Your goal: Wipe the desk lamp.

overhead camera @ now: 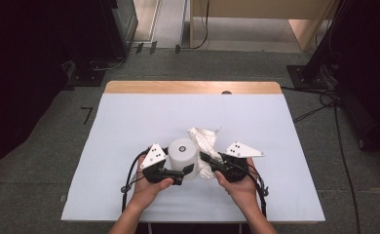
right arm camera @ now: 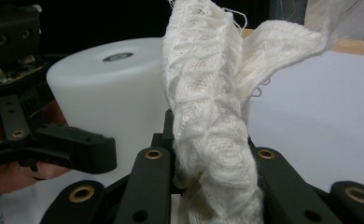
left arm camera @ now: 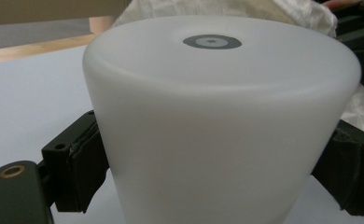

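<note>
The left gripper (overhead camera: 180,171) clamps the white cup (overhead camera: 183,157) on the tabletop (overhead camera: 129,126) — right gripper (overhead camera: 212,160) pinches the cloth (overhead camera: 205,139) just beside it.

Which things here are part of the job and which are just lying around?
In the job:
white upside-down cup, clamped by the left gripper
white knitted cloth, pinched by the right gripper

Just around:
cables on the floor
wooden furniture behind the table

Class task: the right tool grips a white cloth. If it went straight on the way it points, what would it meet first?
Probably the white cup: the right tool points left at it, with its cloth close beside the cup wall. Depth is unclear.
</note>
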Tool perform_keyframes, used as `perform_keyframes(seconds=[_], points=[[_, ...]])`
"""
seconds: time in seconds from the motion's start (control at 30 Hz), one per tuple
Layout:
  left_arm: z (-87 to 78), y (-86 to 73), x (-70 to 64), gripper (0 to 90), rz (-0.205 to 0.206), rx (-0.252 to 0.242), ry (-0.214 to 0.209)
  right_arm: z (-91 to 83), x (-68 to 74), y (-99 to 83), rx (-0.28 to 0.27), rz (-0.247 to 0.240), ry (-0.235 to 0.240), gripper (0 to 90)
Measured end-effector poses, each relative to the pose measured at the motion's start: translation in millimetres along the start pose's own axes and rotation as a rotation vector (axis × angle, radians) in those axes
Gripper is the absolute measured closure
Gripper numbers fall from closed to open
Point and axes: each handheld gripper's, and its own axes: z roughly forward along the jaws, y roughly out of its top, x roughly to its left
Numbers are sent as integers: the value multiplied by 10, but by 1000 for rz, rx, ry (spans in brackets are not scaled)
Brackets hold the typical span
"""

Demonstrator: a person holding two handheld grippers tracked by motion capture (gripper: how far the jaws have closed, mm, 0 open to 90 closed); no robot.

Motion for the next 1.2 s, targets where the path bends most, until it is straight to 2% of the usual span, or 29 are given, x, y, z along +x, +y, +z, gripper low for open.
perform_keyframes(seconds=[0.13, 0.23, 0.47, 0.57, 0.83, 1.0, 1.2], points=[[56, 2, -16, 85, 11, 11, -10, -74, -19, 85, -30, -1, -1, 767], [45, 14, -6, 84, -5, 0, -23, -84, -30, 91, -35, 8, 4, 767], [-51, 60, 112, 85, -62, -47, -27, 58, -25, -30, 16, 26, 21, 767], [-92, 79, 141, 84, -67, -63, -24, 116, -44, -64, 46, 42, 35, 766], [-93, 78, 162, 85, -53, -55, -15, 175, -43, -110, 78, 34, 32, 766], [-36, 52, 98, 85, -36, -33, -22, 104, -30, -52, 49, 28, 14, 767], [23, 38, 40, 84, -19, -16, -37, -51, -5, 79, -21, 19, 5, 767]])
